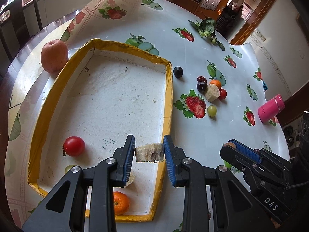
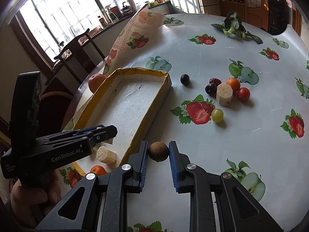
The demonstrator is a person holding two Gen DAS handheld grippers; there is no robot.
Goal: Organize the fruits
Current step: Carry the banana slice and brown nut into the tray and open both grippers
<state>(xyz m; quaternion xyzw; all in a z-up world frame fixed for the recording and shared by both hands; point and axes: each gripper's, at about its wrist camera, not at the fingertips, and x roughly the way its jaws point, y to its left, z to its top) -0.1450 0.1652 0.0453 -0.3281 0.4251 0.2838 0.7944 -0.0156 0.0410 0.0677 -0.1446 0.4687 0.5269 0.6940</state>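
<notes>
Over the yellow-rimmed tray, our left gripper pinches a banana chunk crosswise above the floor, while our right gripper clamps a brown fruit just outside the tray's near wall.

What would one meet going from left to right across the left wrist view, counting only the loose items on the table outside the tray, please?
Apple → dark plum → green grape → pink bottle.
</notes>
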